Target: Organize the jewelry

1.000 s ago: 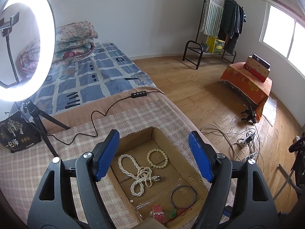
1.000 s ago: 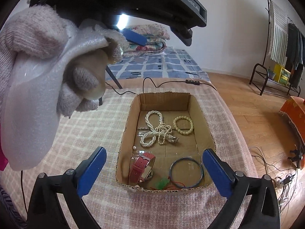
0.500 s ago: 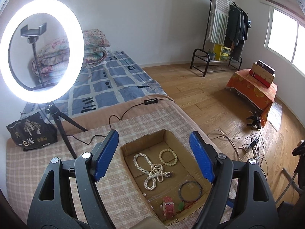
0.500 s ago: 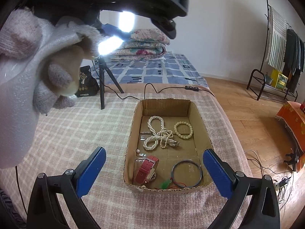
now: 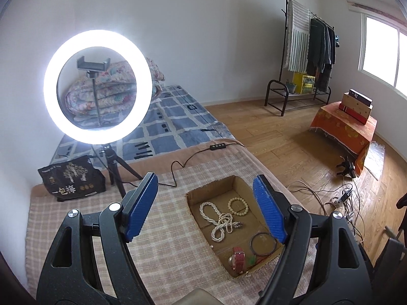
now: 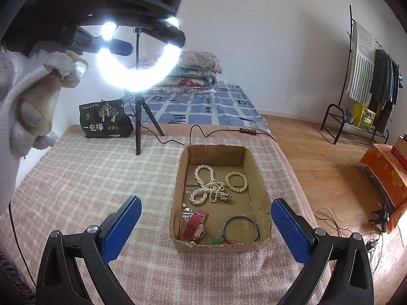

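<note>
Checked bedspread [image 6: 89, 178]; black bag [image 6: 104, 119] reads "一包梅"; left tool [image 5: 204, 206], right tool [image 6: 206, 225] gape empty.

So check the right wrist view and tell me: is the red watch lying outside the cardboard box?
No, the red watch sits inside the cardboard box, at its near left corner beside the dark bangle.

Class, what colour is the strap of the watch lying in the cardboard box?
Red. The watch shows best in the right wrist view, at the near left of the cardboard box.
</note>
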`<state>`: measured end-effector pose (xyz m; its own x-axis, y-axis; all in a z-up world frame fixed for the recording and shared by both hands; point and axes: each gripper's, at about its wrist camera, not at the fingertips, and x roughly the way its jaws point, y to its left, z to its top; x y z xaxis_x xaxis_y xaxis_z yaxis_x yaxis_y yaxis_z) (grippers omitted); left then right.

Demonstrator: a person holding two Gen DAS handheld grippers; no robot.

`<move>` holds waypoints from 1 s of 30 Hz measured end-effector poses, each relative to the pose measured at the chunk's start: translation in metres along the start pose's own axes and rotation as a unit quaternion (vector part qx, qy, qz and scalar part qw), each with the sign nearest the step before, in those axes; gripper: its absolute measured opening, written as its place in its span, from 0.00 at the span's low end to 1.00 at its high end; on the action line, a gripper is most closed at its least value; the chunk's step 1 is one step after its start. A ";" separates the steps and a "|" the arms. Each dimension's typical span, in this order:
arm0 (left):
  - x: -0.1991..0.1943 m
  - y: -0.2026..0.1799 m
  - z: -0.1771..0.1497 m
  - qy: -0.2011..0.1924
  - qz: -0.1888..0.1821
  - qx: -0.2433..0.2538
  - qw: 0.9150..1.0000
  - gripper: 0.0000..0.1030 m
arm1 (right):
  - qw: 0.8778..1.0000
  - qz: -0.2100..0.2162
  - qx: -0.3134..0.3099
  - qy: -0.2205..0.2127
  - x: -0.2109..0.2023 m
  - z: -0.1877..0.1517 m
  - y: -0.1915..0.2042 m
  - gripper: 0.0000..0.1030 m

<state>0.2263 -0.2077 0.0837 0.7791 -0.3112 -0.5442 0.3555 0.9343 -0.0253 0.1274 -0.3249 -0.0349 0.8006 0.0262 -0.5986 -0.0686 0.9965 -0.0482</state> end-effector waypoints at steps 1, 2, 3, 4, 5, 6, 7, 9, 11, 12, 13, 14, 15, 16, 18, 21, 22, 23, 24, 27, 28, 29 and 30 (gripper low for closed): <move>-0.007 0.001 -0.002 -0.005 0.003 0.001 1.000 0.78 | 1.000 -0.001 -0.001 0.000 -0.003 0.000 0.001 1.00; -0.013 0.002 -0.003 -0.009 0.005 0.002 1.000 0.80 | 1.000 -0.002 -0.001 -0.001 -0.006 -0.001 0.002 1.00; -0.022 0.004 -0.006 -0.013 0.006 0.000 1.000 0.83 | 1.000 -0.003 -0.002 -0.001 -0.009 -0.002 0.003 1.00; -0.027 0.005 -0.007 -0.017 0.007 -0.001 1.000 0.86 | 1.000 -0.004 -0.001 -0.002 -0.012 -0.002 0.003 1.00; -0.033 0.008 -0.009 -0.022 0.009 -0.002 1.000 0.87 | 1.000 -0.004 0.000 -0.002 -0.014 -0.003 0.004 1.00; -0.039 0.010 -0.011 -0.026 0.010 -0.003 1.000 0.87 | 1.000 -0.004 0.000 -0.004 -0.016 -0.003 0.005 1.00; -0.045 0.012 -0.013 -0.029 0.010 -0.004 1.000 0.87 | 1.000 -0.004 0.000 -0.005 -0.018 -0.003 0.006 1.00; -0.056 0.016 -0.017 -0.035 0.011 -0.002 0.999 0.87 | 1.000 -0.006 -0.002 -0.008 -0.022 -0.003 0.009 1.00; -0.068 0.018 -0.023 -0.043 0.015 0.005 0.999 0.87 | 1.000 -0.011 -0.004 -0.010 -0.025 -0.003 0.011 1.00; -0.072 0.020 -0.026 -0.046 0.017 0.006 0.999 0.89 | 1.000 -0.014 -0.004 -0.011 -0.027 -0.003 0.012 1.00; -0.077 0.022 -0.029 -0.049 0.019 0.007 0.999 0.91 | 1.000 -0.016 -0.003 -0.013 -0.028 -0.003 0.013 1.00; -0.084 0.025 -0.034 -0.054 0.021 0.007 0.998 0.93 | 1.000 -0.019 -0.003 -0.015 -0.029 -0.003 0.013 1.00; -0.088 0.028 -0.037 -0.057 0.023 0.006 0.998 0.95 | 1.000 -0.022 -0.002 -0.016 -0.030 -0.003 0.014 1.00; -0.092 0.030 -0.041 -0.060 0.024 0.006 0.998 0.95 | 1.000 -0.025 -0.002 -0.017 -0.031 -0.004 0.014 1.00; -0.100 0.036 -0.048 -0.065 0.027 0.005 0.998 0.95 | 0.999 -0.032 0.000 -0.017 -0.034 -0.004 0.014 1.00; -0.110 0.045 -0.062 -0.065 0.026 -0.001 0.998 0.95 | 0.999 -0.037 0.009 -0.018 -0.039 -0.007 0.013 1.00; -0.112 0.048 -0.066 -0.066 0.027 -0.003 0.997 0.95 | 0.999 -0.039 0.012 -0.019 -0.041 -0.008 0.012 1.00; -0.115 0.049 -0.071 -0.069 0.029 -0.003 0.997 0.96 | 0.999 -0.041 0.014 -0.020 -0.042 -0.008 0.011 1.00; -0.117 0.051 -0.076 -0.071 0.032 -0.004 0.997 0.96 | 0.999 -0.043 0.015 -0.022 -0.044 -0.009 0.011 1.00; -0.122 0.055 -0.088 -0.070 0.036 -0.009 0.997 0.97 | 0.998 -0.047 0.018 -0.027 -0.050 -0.010 0.011 1.00; -0.122 0.057 -0.091 -0.067 0.036 -0.010 0.997 0.99 | 0.998 -0.048 0.019 -0.029 -0.052 -0.010 0.011 1.00; -0.123 0.058 -0.093 -0.065 0.036 -0.011 0.997 1.00 | 0.998 -0.048 0.020 -0.030 -0.053 -0.010 0.011 1.00; -0.123 0.059 -0.096 -0.064 0.035 -0.012 0.997 1.00 | 0.998 -0.050 0.020 -0.033 -0.055 -0.011 0.012 1.00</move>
<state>0.1017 -0.0974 0.0690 0.8610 -0.2640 -0.4347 0.2872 0.9578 -0.0129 0.0757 -0.3156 -0.0111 0.8394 -0.0698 -0.5390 0.0361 0.9967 -0.0728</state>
